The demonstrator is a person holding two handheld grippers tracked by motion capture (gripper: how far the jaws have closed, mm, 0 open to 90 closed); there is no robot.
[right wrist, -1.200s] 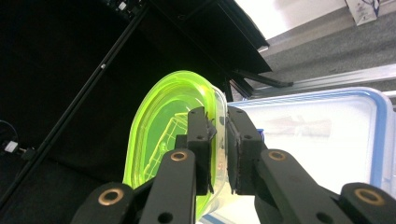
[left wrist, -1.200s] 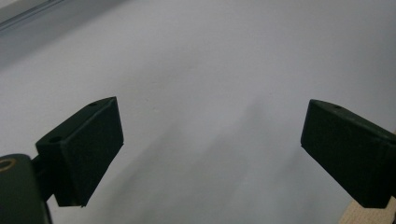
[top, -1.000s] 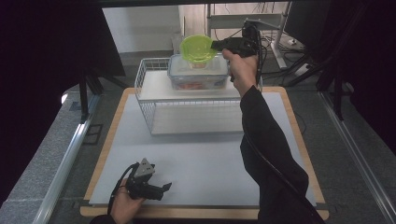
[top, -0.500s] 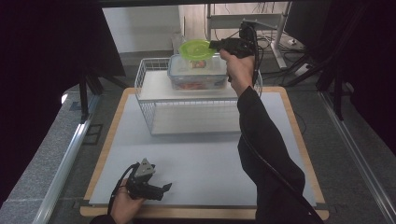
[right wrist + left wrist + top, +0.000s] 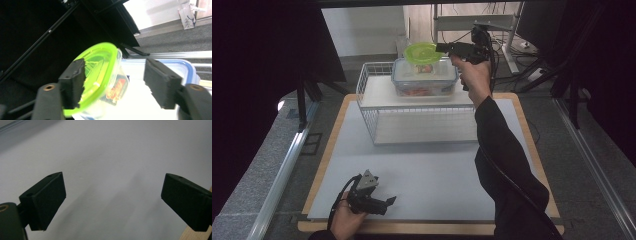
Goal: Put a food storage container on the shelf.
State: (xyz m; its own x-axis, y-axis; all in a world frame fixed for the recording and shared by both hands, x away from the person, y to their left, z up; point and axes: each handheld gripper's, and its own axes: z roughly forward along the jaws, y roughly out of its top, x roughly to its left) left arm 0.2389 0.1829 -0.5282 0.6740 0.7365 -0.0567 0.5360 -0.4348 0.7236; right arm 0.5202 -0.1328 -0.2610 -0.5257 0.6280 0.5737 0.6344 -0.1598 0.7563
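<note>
On top of the rectangular lidded box (image 5: 425, 77), at the far end of the table, sits a small clear tub with a lime-green lid (image 5: 424, 52). Seen from the high view it rests on the box's lid, roughly centred and slightly toward the back. Red printing shows through the tub's wall in the right gripper view (image 5: 100, 75).

Right gripper (image 5: 443, 47): level with the green lid, pointing at it from the right side of the high view. Its jaws have just been opening. In the right gripper view they stand apart, one jaw right against the lid's rim, the other well clear of the tub over the box's blue-edged lid (image 5: 160, 67). The tub sits between them; the pads are not squeezing it. Whether the near jaw actually touches the rim I cannot tell.

The box itself, clear-walled with something red inside, stands on the upper shelf of a white wire rack (image 5: 382, 95), toward the rack's right half. The rack stands on the white mat (image 5: 432, 175) of a wooden-edged table (image 5: 524, 130).

Left gripper (image 5: 387, 202): near the table's front left edge, held low over the mat. Its jaws are spread wide with nothing between them, bare mat beyond (image 5: 105, 157).
</note>
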